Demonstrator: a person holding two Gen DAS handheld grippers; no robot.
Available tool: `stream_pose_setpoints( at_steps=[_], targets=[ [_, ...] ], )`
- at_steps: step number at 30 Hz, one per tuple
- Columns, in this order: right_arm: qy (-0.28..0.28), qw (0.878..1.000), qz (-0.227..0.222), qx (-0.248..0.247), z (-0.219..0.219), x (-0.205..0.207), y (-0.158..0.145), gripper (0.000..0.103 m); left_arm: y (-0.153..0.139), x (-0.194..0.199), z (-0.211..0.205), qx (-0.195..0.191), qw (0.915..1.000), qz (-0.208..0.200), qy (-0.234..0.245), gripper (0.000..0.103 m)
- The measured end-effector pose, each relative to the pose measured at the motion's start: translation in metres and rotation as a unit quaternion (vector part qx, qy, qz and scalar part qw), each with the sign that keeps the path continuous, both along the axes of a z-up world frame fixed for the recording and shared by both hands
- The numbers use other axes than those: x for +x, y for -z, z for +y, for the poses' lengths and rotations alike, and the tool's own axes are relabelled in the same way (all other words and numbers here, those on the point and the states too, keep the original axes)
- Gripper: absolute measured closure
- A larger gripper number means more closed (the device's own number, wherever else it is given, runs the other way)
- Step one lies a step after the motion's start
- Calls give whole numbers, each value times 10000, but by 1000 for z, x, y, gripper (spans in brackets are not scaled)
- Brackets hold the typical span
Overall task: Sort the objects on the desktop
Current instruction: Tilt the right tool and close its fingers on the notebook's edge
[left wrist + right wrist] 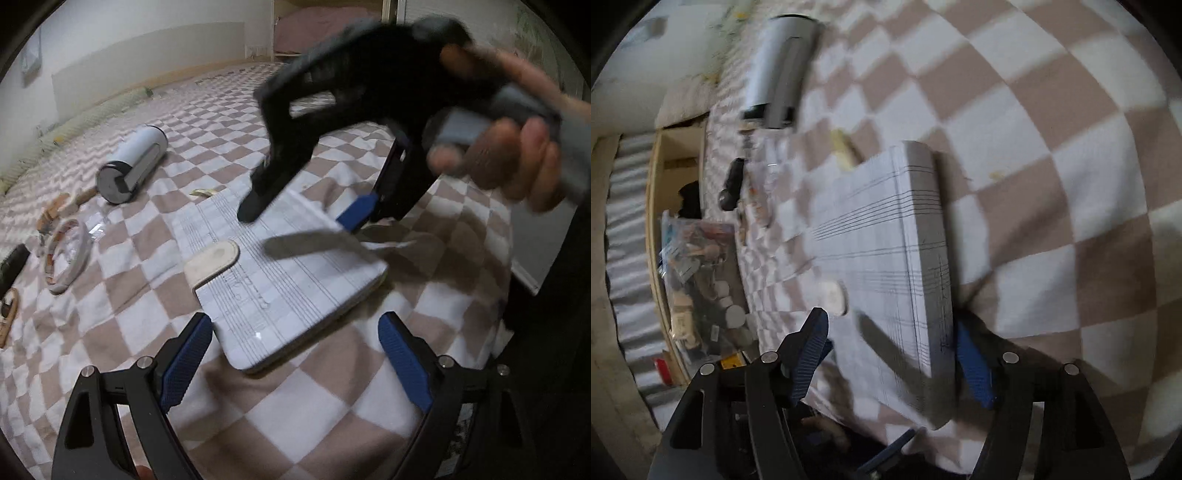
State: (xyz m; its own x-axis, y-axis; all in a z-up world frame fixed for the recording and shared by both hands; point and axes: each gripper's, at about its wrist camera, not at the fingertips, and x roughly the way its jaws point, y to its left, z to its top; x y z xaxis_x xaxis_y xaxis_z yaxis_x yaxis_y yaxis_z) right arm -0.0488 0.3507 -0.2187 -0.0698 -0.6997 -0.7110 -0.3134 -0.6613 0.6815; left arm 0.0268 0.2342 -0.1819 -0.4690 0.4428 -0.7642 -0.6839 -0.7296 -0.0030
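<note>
A white lined notebook (295, 280) with a cream flap (212, 262) lies flat on the checkered blanket (295, 406). My left gripper (295, 321) is open, and the notebook's near corner lies between its blue pads (188, 362) without touching them. A hand (509, 158) holds my right gripper (303, 212) over the notebook's far end, one finger on the cover and one at the side edge. In the right wrist view the notebook (886, 240) lies between the open right gripper's (890, 321) fingers (973, 369), which do not press it.
A grey cylindrical flask (131, 166) lies on its side at the back left. A coiled white cable (66, 258), wooden clips (59, 206) and a black item (13, 262) lie at the left. Beside the bed, a wooden box (653, 221) holds a bag of small things (698, 280).
</note>
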Motion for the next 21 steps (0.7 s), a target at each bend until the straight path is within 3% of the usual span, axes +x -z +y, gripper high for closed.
stream_pose_setpoints(
  at_steps=[3, 10, 11, 12, 14, 16, 18, 21],
  targets=[
    [-203, 9993, 49, -319, -16, 3, -15, 37, -3, 5, -5, -142, 9990, 427, -42, 11],
    [-556, 9978, 235, -268, -51, 3, -37, 39, -6, 6, -14, -338, 9931, 1079, -306, 11],
    [-533, 9978, 249, -294, -54, 2, -40, 39, -6, 5, -15, -373, 9923, 1132, -330, 15],
    [-512, 9978, 263, -318, -54, 2, -42, 39, -6, 4, -17, -409, 9915, 1184, -354, 31],
    [-461, 9981, 270, -311, -55, 1, -44, 41, -4, 1, -18, -501, 9907, 1207, -370, 46],
    [-410, 9986, 245, -208, -55, 0, -42, 44, -3, -2, -20, -521, 9902, 1230, -403, 49],
    [-319, 9993, 178, -52, -53, -3, -36, 49, -3, -6, -22, -527, 9893, 1265, -499, 64],
    [-123, 9996, 79, 243, -48, -12, -25, 69, -3, -4, -23, -586, 9884, 1322, -473, 64]
  ],
)
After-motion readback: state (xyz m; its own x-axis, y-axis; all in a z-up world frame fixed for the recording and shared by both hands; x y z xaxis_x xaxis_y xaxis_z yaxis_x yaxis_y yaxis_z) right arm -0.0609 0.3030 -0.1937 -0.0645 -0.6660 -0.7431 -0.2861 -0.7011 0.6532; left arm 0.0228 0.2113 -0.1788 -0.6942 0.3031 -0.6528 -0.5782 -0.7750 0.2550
